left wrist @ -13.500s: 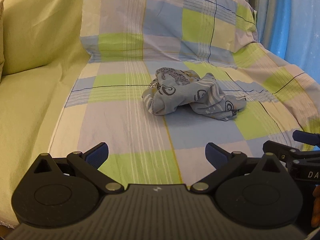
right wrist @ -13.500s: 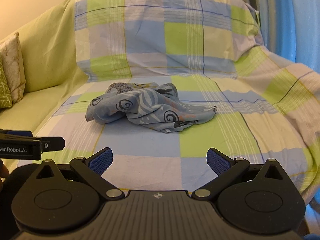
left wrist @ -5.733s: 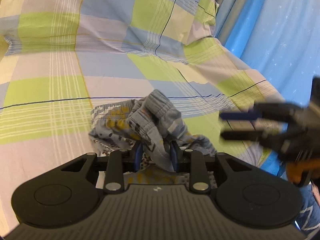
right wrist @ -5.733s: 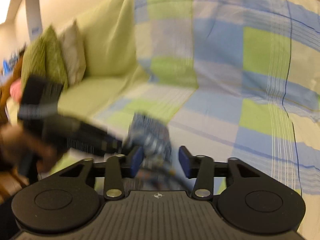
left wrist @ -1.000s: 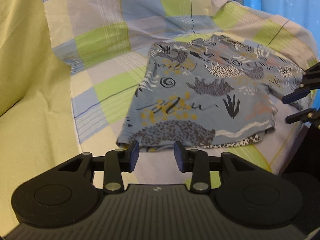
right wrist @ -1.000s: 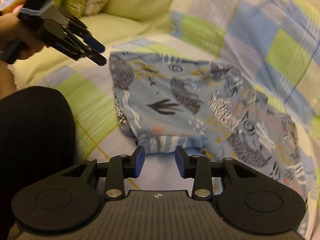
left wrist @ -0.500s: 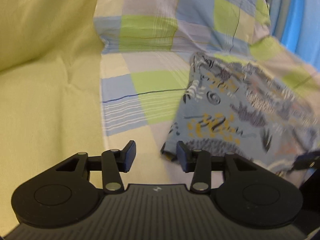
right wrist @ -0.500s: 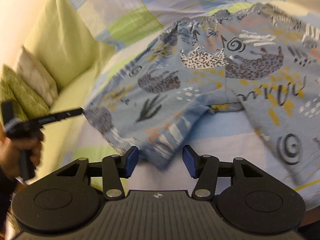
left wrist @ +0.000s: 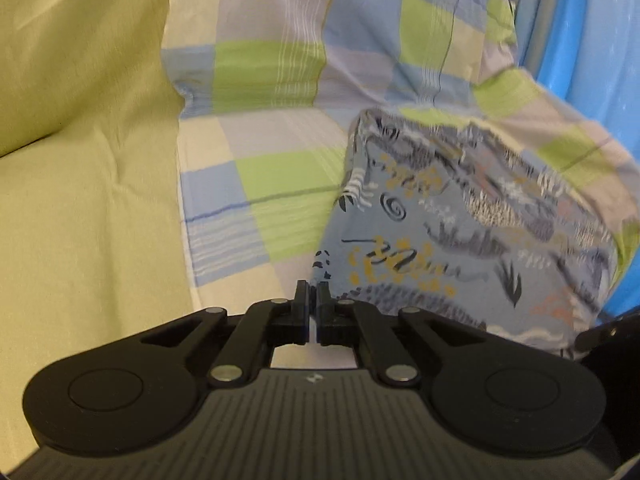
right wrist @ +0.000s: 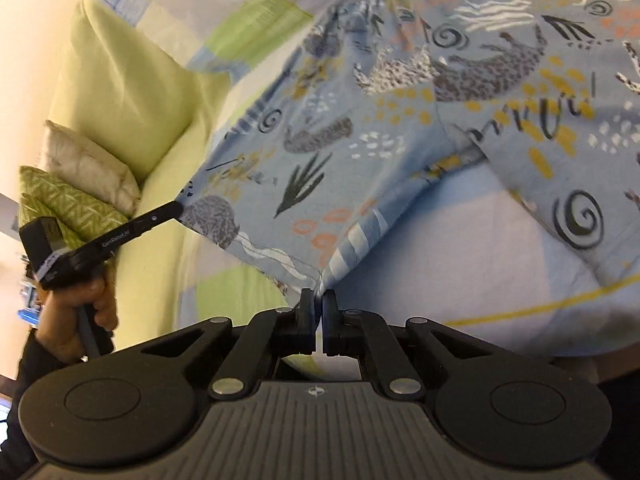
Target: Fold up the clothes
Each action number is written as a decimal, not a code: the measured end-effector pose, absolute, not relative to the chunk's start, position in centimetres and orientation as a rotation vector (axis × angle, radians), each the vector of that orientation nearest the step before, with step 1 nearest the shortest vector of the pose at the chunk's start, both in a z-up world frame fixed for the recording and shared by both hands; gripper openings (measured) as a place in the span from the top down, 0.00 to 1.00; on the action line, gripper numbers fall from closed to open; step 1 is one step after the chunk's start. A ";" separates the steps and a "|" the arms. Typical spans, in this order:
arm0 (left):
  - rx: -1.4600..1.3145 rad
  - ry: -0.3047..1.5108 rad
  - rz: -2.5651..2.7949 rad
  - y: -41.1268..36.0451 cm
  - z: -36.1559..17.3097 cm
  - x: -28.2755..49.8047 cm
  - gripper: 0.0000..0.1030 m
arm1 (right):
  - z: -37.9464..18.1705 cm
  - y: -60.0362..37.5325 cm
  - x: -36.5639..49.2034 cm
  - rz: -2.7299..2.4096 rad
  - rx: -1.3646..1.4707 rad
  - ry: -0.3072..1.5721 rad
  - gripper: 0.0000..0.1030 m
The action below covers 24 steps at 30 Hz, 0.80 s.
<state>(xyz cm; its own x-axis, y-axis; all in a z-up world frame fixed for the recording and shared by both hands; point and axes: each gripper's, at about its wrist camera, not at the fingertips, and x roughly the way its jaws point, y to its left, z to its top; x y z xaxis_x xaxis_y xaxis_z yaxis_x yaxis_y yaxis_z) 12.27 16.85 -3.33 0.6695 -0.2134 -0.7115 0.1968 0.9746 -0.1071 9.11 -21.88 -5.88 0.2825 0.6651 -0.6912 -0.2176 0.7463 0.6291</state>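
Patterned blue shorts (right wrist: 420, 128) spread on checked sofa cover (left wrist: 272, 60). L claw (left wrist: 312, 294) pinched tight on one hem corner, R claw (right wrist: 318, 306) clamped on another hem corner nr the crotch. L hand (right wrist: 86, 300) visible at far left in R wrist view.

Blue patterned cotton shorts (left wrist: 460, 232) on a checked sheet.
Printed with grey leopard shapes, dark spirals, mustard dots, coral marks, white stripes. Underneath, a plaid cotton sheet (left wrist: 272, 64) in lime, pale blue, lilac and cream; at left, a plain yellow-green sofa cover (left wrist: 80, 160); far right, bright blue curtain (left wrist: 580, 32).
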 end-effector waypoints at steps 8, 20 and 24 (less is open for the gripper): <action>-0.001 0.800 -0.163 17.3 -3.1 11.3 0.96 | -4.6 -22.9 7.5 0.574 0.357 1.030 0.69; 0.118 0.716 -0.460 4.9 -0.8 12.0 0.80 | -0.4 -34.3 7.1 0.222 0.179 0.792 0.61; 0.206 0.721 -0.566 -0.7 -1.7 11.8 0.76 | -0.9 -34.0 7.3 0.321 0.070 0.852 0.60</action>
